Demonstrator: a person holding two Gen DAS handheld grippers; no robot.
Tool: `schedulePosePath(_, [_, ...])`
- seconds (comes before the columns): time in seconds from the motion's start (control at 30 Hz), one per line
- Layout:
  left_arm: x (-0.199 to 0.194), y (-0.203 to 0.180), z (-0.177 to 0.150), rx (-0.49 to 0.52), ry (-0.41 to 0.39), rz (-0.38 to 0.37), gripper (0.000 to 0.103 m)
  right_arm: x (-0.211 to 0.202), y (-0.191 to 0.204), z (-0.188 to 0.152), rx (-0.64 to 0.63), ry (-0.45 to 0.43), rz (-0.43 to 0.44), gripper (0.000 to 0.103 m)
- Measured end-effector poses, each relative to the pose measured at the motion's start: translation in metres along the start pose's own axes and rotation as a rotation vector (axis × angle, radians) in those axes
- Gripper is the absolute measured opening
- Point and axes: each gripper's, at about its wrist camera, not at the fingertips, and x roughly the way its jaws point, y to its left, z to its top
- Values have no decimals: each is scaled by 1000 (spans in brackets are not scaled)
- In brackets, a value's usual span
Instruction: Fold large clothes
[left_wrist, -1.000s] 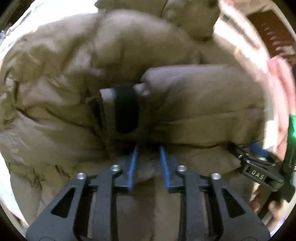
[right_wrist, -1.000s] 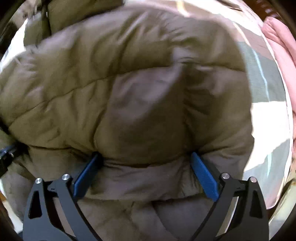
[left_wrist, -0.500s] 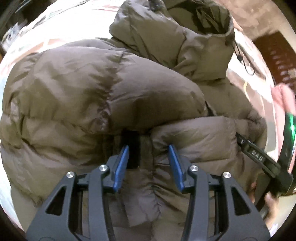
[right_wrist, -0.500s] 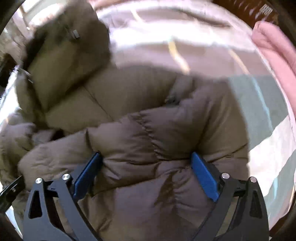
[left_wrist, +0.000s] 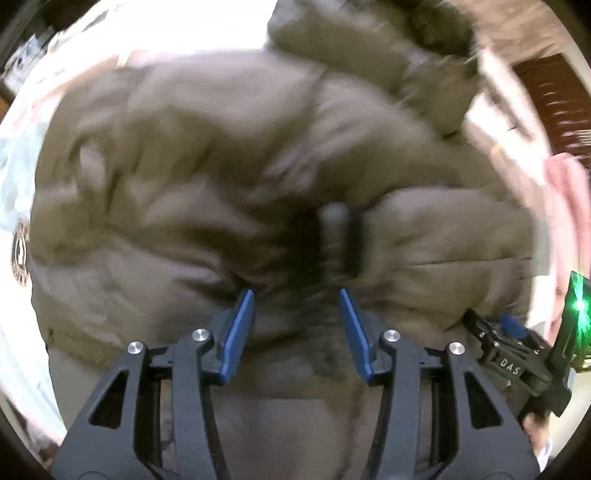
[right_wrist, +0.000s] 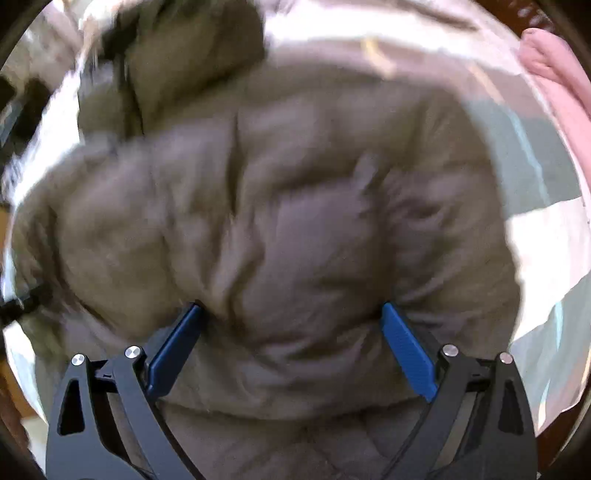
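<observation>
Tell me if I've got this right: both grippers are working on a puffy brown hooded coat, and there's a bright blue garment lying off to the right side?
Nearly. The puffy brown coat with its hood is right, and the left gripper and right gripper both reach into it. But the garment at the right is pink, not blue, as the right wrist view shows.

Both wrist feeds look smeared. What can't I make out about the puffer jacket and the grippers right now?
- Left wrist: puffer jacket motion-blurred; cuff strap detail lost.
- Left gripper: open; fabric contact unclear.
- Right wrist: right gripper wide open around a bulge; grip unclear.
- Jacket's lower hem: cut off by frame edges.
</observation>
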Motion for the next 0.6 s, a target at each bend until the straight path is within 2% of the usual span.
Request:
schedulePosePath(0.03, [1, 8, 0, -49, 18, -36, 45, 1, 3, -1, -7, -7, -25, 98])
schedulePosePath(0.07, [-3, 13, 1, -86, 16, -70, 45, -6, 3, 1, 17, -25, -10, 98])
schedulePosePath(0.1, [-17, 18, 3, -115, -19, -114, 45, -17, 3, 3, 42, -60, 40, 98])
schedulePosePath(0.13, [-29, 20, 5, -113, -68, -121, 47, -28, 5, 6, 53, -97, 78, 98])
schedulePosePath(0.17, [-43, 24, 7, -108, -131, -101, 47, -40, 9, 9, 53, -142, 102, 98])
schedulePosePath(0.2, [-56, 30, 10, -113, -202, -50, 47, -51, 16, 13, 43, -186, 106, 98])
schedulePosePath(0.23, [-63, 38, 13, -133, -247, -1, 47, -55, 21, 15, 32, -208, 109, 98])
schedulePosePath(0.27, [-65, 46, 15, -152, -259, 25, 47, -56, 27, 18, 21, -217, 117, 98])
schedulePosePath(0.33, [-52, 74, 18, -218, -225, 66, 47, -46, 41, 23, 2, -191, 141, 98])
schedulePosePath(0.4, [-26, 95, 17, -267, -149, 105, 47, -16, 52, 30, -27, -105, 117, 98])
schedulePosePath(0.47, [-13, 108, 15, -293, -105, 79, 48, 5, 60, 33, -56, -58, 62, 98])
schedulePosePath(0.5, [-17, 109, 14, -308, -107, 68, 47, 5, 61, 34, -51, -59, 56, 98])
schedulePosePath(0.57, [-34, 103, 13, -320, -135, 30, 47, -15, 59, 40, 0, -92, 139, 98])
schedulePosePath(0.6, [-42, 100, 11, -319, -154, 5, 51, -26, 58, 41, 16, -118, 182, 98])
